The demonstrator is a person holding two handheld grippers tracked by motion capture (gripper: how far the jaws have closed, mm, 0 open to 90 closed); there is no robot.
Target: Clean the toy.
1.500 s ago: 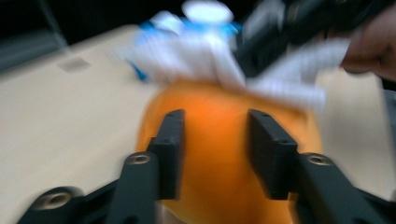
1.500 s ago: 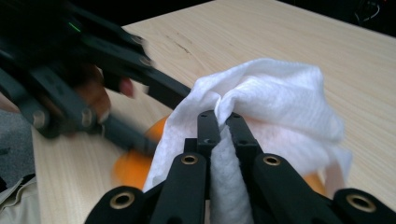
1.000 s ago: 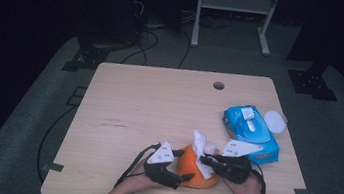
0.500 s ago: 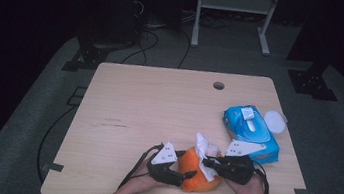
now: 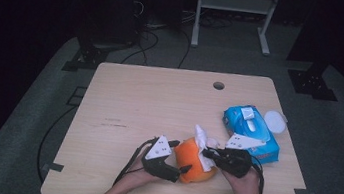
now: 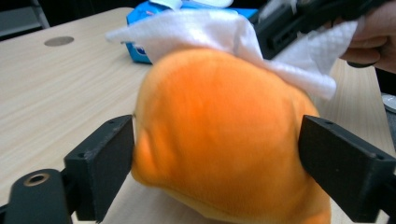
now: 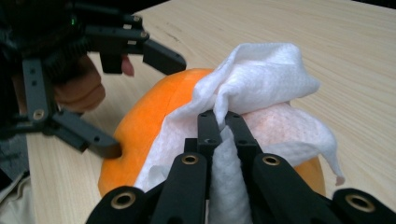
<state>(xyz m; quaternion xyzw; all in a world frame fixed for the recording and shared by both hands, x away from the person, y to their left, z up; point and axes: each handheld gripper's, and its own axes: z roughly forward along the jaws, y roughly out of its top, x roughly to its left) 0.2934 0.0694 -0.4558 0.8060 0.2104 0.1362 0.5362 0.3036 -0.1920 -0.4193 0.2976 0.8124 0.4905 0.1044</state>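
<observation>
An orange plush toy (image 5: pixel 193 159) sits near the front edge of the light wooden desk (image 5: pixel 159 100), between the person's two hands. The left gripper (image 5: pixel 174 170) reaches in from the toy's left side; in the left gripper view its two black fingers (image 6: pixel 100 165) stand wide apart on either side of the orange body, each pad right at the plush surface, having just been opening with the toy between them. Whether the pads still press into the fabric cannot be told for sure, though the plush bulges between them.

The right gripper (image 5: pixel 207 153) comes from the toy's right side, its fingers (image 7: pixel 208 128) together and clamped on a white wet wipe (image 7: pixel 252 93). The wipe is bunched in the pinch and draped over the top of the toy, lying flat against the orange surface with a corner hanging off the far side.

Farther back on the right part of the desk lies a blue pack of wet wipes (image 5: pixel 251 130), its white lid (image 5: pixel 274 121) flipped open beside it.
</observation>
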